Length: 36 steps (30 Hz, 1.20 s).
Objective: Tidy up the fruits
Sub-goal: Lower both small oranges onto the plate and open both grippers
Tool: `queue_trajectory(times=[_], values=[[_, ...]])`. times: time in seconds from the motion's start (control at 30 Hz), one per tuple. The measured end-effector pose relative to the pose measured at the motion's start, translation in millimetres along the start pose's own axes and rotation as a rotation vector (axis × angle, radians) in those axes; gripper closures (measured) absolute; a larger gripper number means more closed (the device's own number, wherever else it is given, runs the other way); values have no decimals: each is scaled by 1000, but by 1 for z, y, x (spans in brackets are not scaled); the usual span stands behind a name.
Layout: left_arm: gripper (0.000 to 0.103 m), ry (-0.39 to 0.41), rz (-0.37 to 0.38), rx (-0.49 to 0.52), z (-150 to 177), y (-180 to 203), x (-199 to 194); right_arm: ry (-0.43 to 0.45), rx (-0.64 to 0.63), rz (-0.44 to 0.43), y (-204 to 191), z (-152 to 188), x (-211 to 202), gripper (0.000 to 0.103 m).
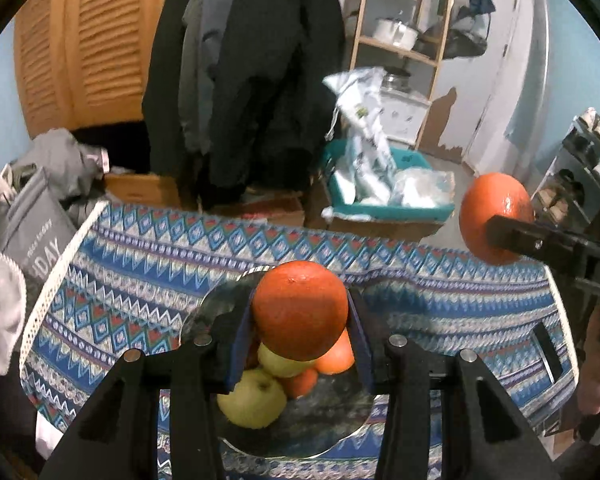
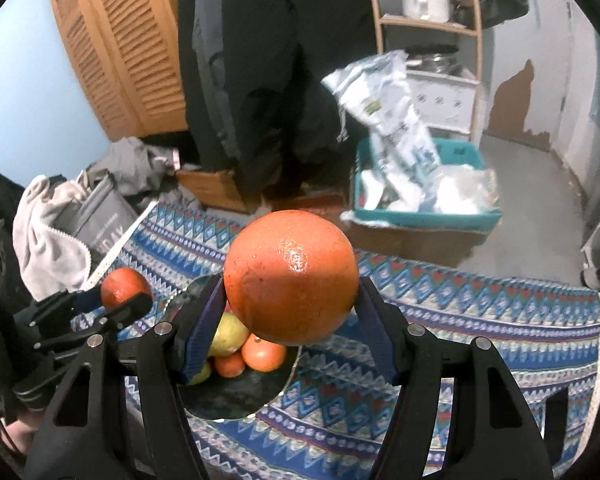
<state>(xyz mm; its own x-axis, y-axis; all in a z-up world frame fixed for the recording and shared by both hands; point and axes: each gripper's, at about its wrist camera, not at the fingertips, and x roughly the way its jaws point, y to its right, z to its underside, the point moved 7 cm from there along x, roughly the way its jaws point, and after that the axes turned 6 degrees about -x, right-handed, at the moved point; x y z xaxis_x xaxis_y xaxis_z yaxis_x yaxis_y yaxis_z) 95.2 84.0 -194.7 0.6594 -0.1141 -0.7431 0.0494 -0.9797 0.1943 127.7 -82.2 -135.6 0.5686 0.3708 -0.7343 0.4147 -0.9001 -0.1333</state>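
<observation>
The left gripper [image 1: 300, 316] was clamped on an orange [image 1: 300, 310], its two blue-padded fingers [image 1: 240, 340] pressing the fruit's sides. That orange hung directly above the dark round plate [image 1: 300, 428], over the fruit already piled there: two yellow-green apples [image 1: 252, 400] toward the near-left of the plate and smaller oranges [image 1: 336, 356] behind them, all touching one another.

The right gripper [image 2: 292, 284] likewise gripped a second, larger-looking orange [image 2: 292, 280] between its pads. Seen from the left wrist, this orange [image 1: 496, 218] sat up and to the right of the plate, near the far right edge of the patterned blue cloth [image 1: 140, 264]. From the right wrist, the plate [image 2: 236, 400] lay below and left of the held fruit, with the left gripper [image 2: 118, 300] and its orange [image 2: 124, 286] just beyond the plate's left rim.

The near half of the plate was bare. To the right of the plate the cloth lay flat and open as far as its white-trimmed border. Left of the plate, the cloth's edge [image 2: 116, 248] fell close by, with a grey bag [image 2: 100, 220] and a pale towel [image 2: 48, 240] crowded against it. Beyond the plate's far side, past the cloth, stood a teal bin [image 2: 420, 216] stuffed with plastic bags.
</observation>
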Motion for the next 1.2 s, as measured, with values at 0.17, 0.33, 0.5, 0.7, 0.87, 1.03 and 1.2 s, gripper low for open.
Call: queue_trajectory(times=[0.17,0.33,0.5,0.7,0.87,1.03,1.2], values=[[58,-84,-18,-38,26,-26,26,-61,-7,-31,-17,14,29,37],[58,-145,-31,-66,49,-41,38,-113,-22,-56,-33,30,51,37],[58,-185,-29,-84,67,-47,44,-159,-29,-80,-45,45,68,37],[58,-244,-24,-84,89,-40,53,-222,-24,-107,-51,67,83,37],[57,-269,-30,-71,97,-33,57,-275,1,-121,-48,85,96,37],[51,-263,-33,-67,93,-32,57,-311,-6,-125,-48,98,104,37],[44,-250,-47,-94,86,-40,53,-327,-10,-134,-49,105,108,37]])
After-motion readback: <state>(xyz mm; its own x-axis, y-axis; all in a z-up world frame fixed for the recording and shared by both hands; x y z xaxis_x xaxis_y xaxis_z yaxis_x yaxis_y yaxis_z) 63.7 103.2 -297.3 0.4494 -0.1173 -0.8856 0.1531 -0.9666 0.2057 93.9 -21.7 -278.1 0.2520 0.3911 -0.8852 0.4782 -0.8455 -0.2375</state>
